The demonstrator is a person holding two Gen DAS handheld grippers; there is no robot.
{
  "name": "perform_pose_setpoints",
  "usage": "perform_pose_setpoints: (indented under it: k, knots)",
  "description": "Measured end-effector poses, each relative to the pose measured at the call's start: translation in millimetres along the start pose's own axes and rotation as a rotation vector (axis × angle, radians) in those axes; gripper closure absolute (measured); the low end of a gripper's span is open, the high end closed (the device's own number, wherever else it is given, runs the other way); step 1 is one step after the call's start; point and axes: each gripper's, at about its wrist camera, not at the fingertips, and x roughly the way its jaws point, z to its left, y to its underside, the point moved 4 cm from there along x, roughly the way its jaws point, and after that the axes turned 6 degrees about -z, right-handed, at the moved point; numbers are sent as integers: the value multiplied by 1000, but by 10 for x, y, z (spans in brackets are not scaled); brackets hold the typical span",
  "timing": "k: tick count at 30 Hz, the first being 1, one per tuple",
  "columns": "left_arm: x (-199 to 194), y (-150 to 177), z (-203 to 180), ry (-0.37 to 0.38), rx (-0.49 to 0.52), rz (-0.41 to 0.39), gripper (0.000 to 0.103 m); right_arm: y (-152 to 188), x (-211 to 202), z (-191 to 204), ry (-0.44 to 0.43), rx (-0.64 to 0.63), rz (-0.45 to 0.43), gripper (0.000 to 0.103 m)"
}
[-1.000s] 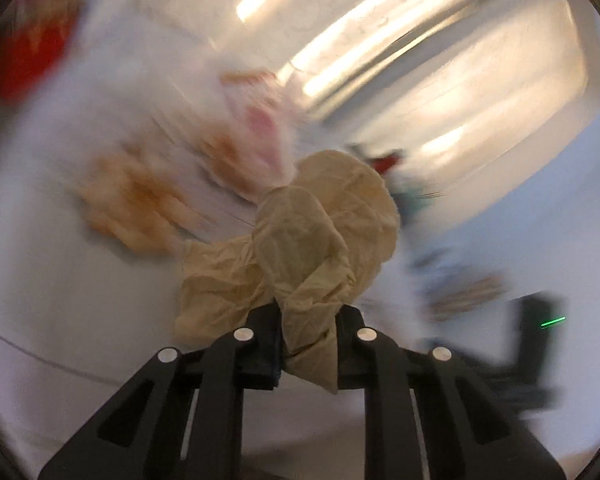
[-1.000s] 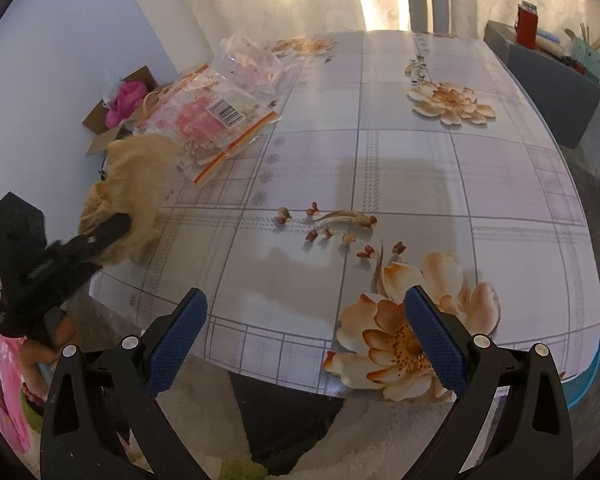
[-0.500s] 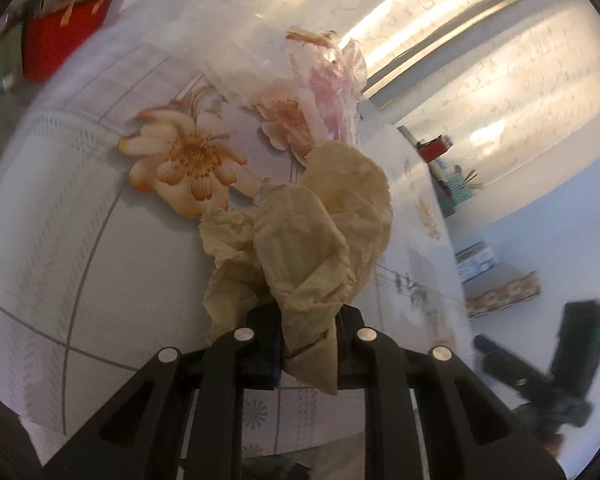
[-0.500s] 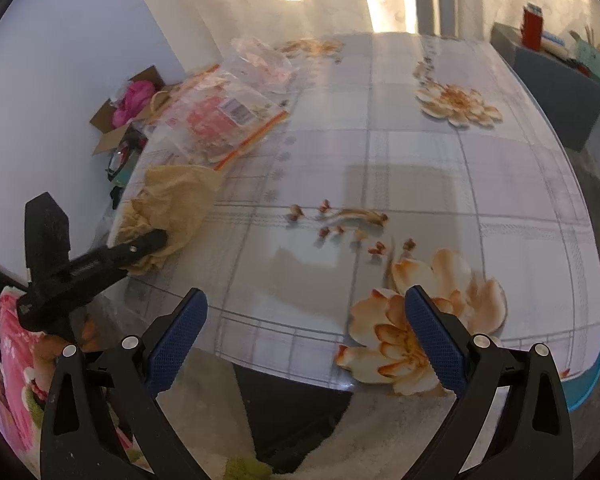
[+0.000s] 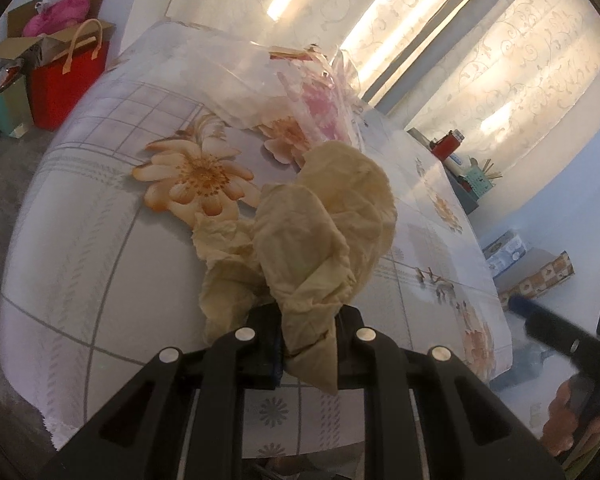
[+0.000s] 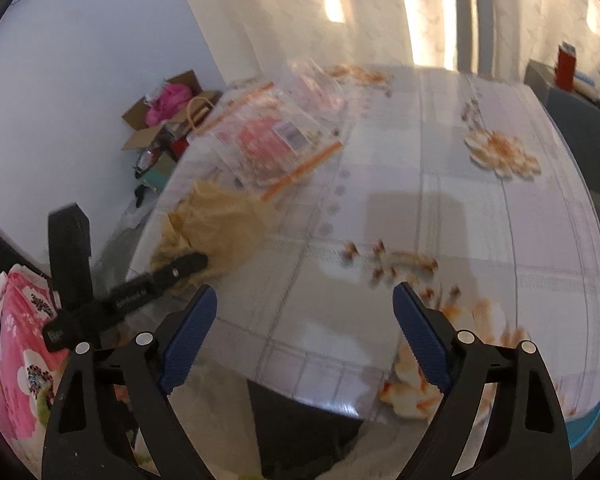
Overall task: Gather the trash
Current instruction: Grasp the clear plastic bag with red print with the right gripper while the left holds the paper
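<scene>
Paper, tan and crumpled (image 5: 324, 240), is clamped between the jaws of the left gripper (image 5: 308, 344), bunched up above the fingers and hanging just over the near corner of the table (image 5: 80, 248). In the right wrist view the same wad (image 6: 216, 220) sits at the table's left edge, with the left gripper's black finger reaching it from off the table. The right gripper (image 6: 304, 336) stands over the table's near edge with its blue pads (image 6: 188, 336) wide apart and nothing between them; its jaws have just been closing a little. Ahead of it the flowered tablecloth lies bare across the middle and right of the table, open out to the far and right edges. Beyond the paper, toward the far left of the table, clear plastic bags (image 6: 276, 144) with pink and orange print lie in a loose heap, close to that edge. Off the table's far left corner, on the floor, stand a red bag (image 5: 66, 84) and an open cardboard box (image 6: 160, 120) against the wall. Past the table's far edge hang pale curtains (image 5: 480, 60).
</scene>
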Motion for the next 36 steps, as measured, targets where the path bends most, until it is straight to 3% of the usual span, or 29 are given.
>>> perform_pose_setpoints:
  k: [9, 14, 23, 36]
  knots:
    - [-115, 22, 107, -72, -3, -51, 88, -501, 313, 303, -54, -127, -44, 25]
    - [-157, 44, 170, -69, -20, -65, 88, -743, 603, 561, -54, -235, -46, 31]
    - [-207, 87, 193, -66, -10, -83, 88, -862, 1187, 912, 13, -426, 5, 29]
    - [-235, 113, 235, -28, -18, -92, 88, -867, 1847, 957, 165, -582, 90, 21]
